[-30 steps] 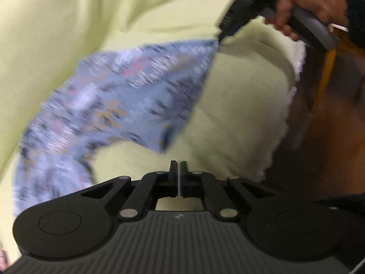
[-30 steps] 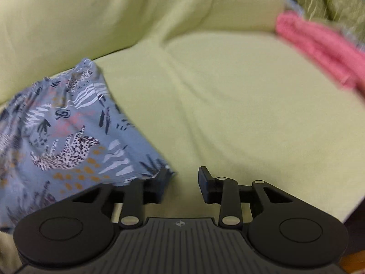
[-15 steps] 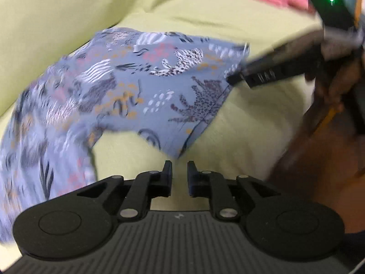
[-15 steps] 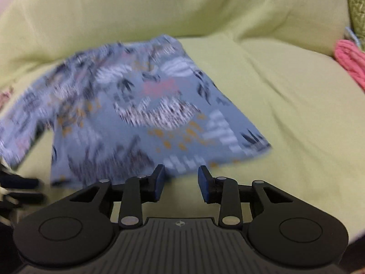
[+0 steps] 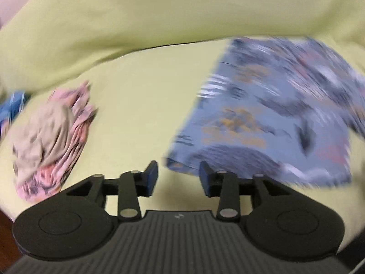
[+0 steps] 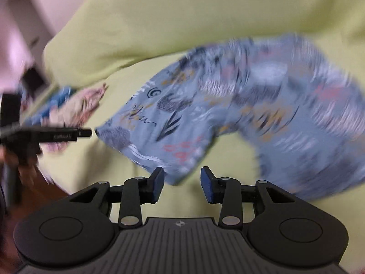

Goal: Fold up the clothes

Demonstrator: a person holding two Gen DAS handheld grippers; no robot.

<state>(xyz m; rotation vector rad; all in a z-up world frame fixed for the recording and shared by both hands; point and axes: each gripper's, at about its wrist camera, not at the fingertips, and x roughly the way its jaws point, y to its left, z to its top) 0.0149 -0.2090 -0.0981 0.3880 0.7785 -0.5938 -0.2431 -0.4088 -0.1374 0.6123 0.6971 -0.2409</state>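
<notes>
Our left gripper point(image 5: 178, 178) and right gripper point(image 6: 182, 186) both stand with jaws spread and empty; a second ago the left was pinched shut. Released, the blue patterned garment point(image 6: 239, 114) now lies rumpled on the green sofa point(image 5: 136, 96), so we judge a regrasp comes next.
</notes>
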